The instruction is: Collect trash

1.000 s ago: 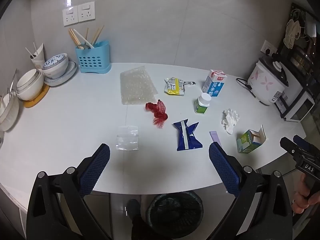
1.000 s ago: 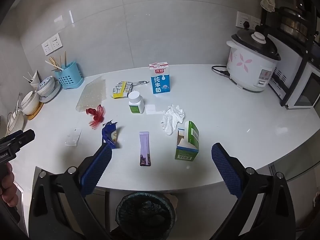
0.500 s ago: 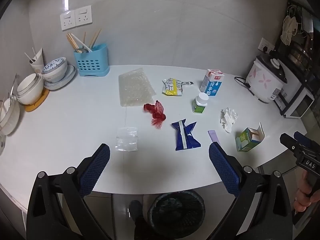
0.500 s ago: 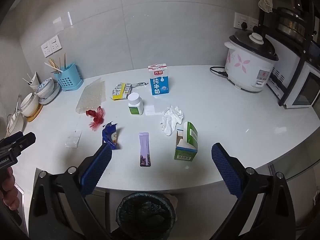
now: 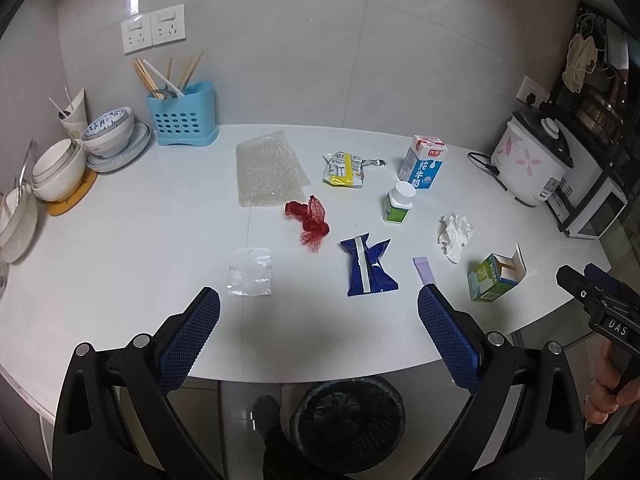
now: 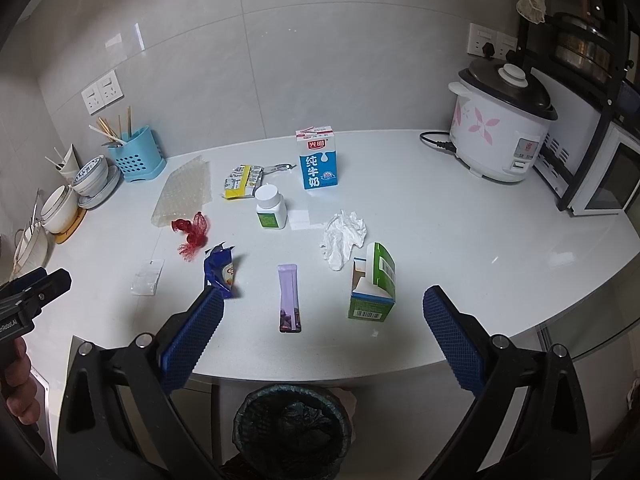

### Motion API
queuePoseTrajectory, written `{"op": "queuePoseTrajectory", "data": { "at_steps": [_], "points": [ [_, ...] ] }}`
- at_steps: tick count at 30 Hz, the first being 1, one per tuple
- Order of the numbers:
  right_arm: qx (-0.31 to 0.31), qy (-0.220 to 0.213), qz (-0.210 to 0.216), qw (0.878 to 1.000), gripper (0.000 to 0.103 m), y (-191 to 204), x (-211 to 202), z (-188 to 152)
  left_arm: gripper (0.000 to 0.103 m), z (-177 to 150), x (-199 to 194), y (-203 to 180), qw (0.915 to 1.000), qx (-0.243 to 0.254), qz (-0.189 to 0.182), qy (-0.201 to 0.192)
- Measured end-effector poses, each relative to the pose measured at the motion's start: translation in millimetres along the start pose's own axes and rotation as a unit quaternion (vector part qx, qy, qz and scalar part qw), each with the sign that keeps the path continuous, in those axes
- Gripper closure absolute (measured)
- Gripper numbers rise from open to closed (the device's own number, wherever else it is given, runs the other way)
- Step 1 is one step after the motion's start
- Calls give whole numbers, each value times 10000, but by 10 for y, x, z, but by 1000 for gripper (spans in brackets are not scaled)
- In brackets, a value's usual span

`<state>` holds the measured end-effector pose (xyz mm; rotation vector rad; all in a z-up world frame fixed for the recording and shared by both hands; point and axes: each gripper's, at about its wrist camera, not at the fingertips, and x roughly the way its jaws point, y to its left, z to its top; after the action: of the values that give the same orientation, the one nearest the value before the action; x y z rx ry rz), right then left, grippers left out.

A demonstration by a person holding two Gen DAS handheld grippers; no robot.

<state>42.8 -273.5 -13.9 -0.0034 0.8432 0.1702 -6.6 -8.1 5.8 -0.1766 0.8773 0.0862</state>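
White tabletop point(image 6: 460, 240) is littered with every scrap: purple sachet point(image 6: 289, 300), green carton point(image 6: 374, 284), crumpled tissue point(image 6: 344, 236), blue wrapper point(image 5: 368, 266). Both the left tool point(image 5: 318, 338) and right tool point(image 6: 322, 334) gape wide and empty above the bin point(image 6: 292, 426), so collecting looks unstarted.

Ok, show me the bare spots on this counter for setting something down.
Bare: the stretch between the rice cooker and the green carton, and the part between the stacked bowls and the bubble wrap. Crowded: the middle, around the pill bottle, red netting and tissue.
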Motion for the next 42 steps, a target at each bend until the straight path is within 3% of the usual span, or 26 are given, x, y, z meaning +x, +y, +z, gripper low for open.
{"op": "queuePoseTrajectory", "data": {
  "at_steps": [42],
  "points": [
    [-39, -25, 50, 10000, 7, -8, -61, 37, 6, -21, -28, 2, 10000, -19, 37, 88]
  ]
}}
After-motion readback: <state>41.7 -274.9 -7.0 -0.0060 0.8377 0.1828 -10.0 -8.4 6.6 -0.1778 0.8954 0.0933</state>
